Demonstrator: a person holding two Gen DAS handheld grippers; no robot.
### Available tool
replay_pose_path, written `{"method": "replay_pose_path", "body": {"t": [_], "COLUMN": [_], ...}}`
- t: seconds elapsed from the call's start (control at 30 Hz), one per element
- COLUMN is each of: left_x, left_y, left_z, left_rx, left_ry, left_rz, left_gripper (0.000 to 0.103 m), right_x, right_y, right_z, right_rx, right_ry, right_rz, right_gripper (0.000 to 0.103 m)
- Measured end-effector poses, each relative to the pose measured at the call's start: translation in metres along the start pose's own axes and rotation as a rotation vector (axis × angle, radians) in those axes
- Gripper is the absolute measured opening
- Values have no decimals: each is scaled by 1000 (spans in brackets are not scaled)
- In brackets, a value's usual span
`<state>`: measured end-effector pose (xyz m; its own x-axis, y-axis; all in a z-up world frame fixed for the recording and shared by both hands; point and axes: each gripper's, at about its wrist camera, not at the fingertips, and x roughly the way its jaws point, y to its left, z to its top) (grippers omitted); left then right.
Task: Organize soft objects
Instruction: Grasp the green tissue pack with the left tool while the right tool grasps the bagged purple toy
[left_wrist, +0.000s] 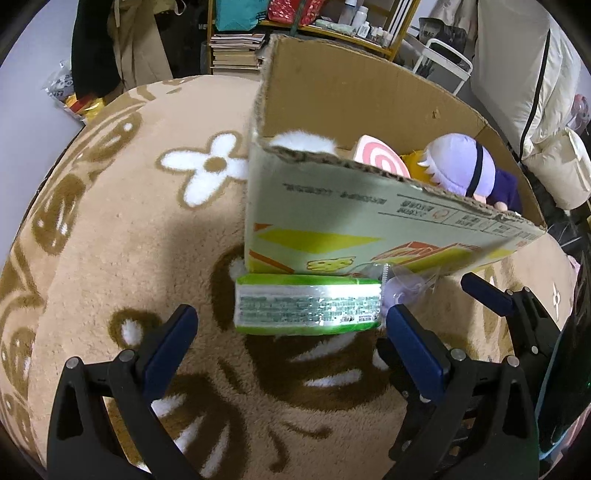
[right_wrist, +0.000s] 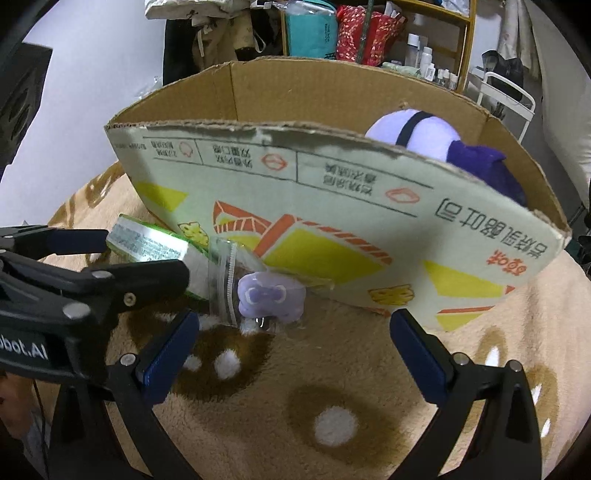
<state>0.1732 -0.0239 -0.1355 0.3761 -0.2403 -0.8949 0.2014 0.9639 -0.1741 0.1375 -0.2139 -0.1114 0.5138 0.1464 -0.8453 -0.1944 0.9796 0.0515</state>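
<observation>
Soft objects, loose lot: green tissue pack (left_wrist: 308, 308) and a small purple plush charm (right_wrist: 271, 297) in a clear zip bag (right_wrist: 229, 284), both lying on the beige patterned rug (left_wrist: 110, 229) against the printed front wall of the open cardboard box (left_wrist: 332, 221).

Left wrist view only: inside the box, a white fluffy item (left_wrist: 303, 142), a pink-and-white spiral plush (left_wrist: 382, 158) and something orange beside it. The purple-haired doll (left_wrist: 458, 166) with a dark band shows in both views, at the box's right end.

Right wrist view only: the charm's bow-like face and the bag's zip strip; in the left view the bagged charm is a blurred patch by the pack's right end.

Orientation: the pack's long axis runs parallel to the box front, its narrow printed side facing the left camera. The charm sits just beside the pack's right end, touching the box foot.

Appearance: the pack is glossy, green-edged, with a silvery panel of fine print.

Left claw (left_wrist: 291, 341): blue-padded fingers spread wide, holding nothing, either side of the pack's near face, not visibly touching it.
Right claw (right_wrist: 295, 354): spread wide, holding nothing, above the rug just short of the charm.
</observation>
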Motion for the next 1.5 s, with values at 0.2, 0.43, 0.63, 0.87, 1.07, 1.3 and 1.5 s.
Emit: {"method": "replay_pose_path", "body": {"t": [0.2, 0.43, 0.63, 0.87, 1.07, 1.3, 1.5], "left_x": [5, 16, 11, -4, -7, -11, -21], "left_y": [-2, 13, 15, 24, 34, 32, 33], "left_z": [2, 3, 4, 1, 0, -4, -10], "left_rx": [13, -54, -52, -91, -130, -127, -130], "left_ry": [-1, 39, 22, -11, -22, -48, -70], "left_rz": [8, -9, -11, 12, 36, 90, 104], "left_gripper": [101, 88, 79, 79, 79, 79, 79], "right_x": [6, 18, 29, 33, 33, 25, 16], "right_y": [4, 7, 5, 7, 1, -8, -15], "right_z": [0, 1, 2, 2, 5, 5, 3], "right_rx": [-8, -7, 20, 50, 123, 154, 162], "right_ry": [13, 23, 41, 40, 61, 44, 30], "right_rz": [5, 2, 11, -25, -45, -34, 0], "right_gripper": [103, 103, 103, 103, 100, 75, 50]}}
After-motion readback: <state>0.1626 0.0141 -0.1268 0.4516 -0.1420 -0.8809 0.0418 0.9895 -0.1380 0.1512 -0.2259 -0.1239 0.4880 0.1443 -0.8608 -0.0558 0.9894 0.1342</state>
